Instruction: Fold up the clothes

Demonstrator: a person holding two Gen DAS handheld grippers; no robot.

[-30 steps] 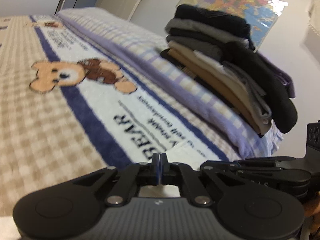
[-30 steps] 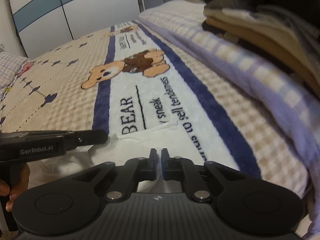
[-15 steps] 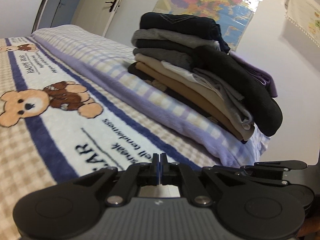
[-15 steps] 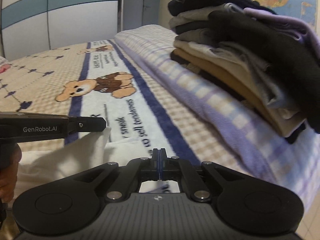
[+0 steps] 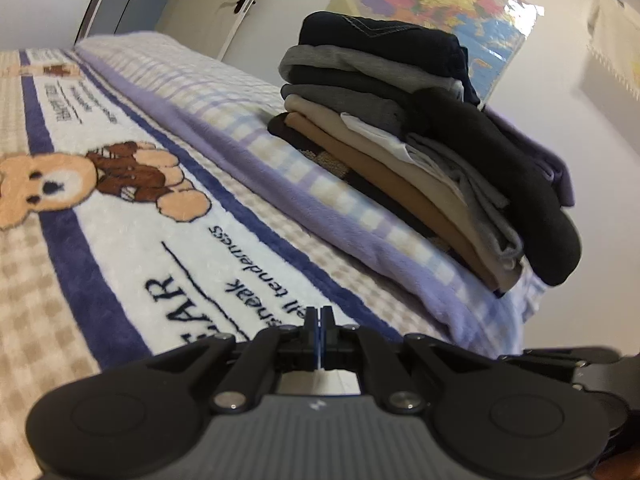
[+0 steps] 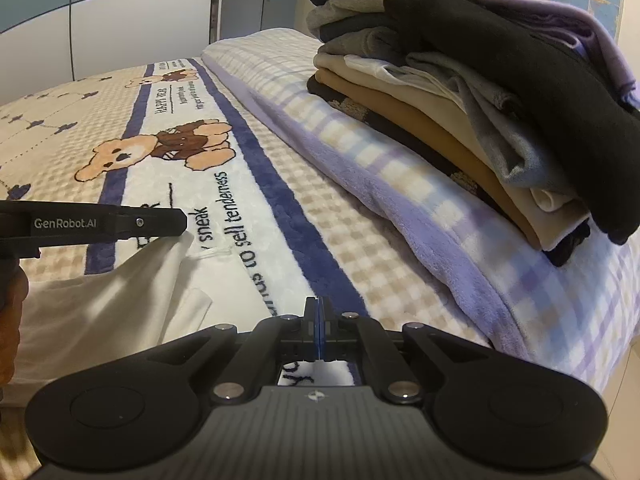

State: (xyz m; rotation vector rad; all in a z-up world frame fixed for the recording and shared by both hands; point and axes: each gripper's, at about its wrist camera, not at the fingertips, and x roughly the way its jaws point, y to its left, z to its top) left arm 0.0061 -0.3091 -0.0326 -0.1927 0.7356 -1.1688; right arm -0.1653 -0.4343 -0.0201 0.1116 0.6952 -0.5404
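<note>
stack (image 5: 420, 128) shifted rightward | white garment (image 6: 100, 312) hangs from left tongs (image 6: 182, 222)

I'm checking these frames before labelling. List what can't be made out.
- White garment: right wrist view, lower part hidden by the right gripper; kind unclear.
- Left gripper: own view, any cloth in its shut jaws hidden.
- Pile of folded clothes: top cut off by edge.

Both cameras ride low and close over the bear-print blanket (image 5: 120, 240), each looking forward along its own closed fingers toward the stack of folded clothes (image 6: 460, 80) on the bed's far edge. The right view also catches the left gripper (image 6: 182, 222) entering from its left side; both share the stack and wall map (image 5: 432, 0).
</note>
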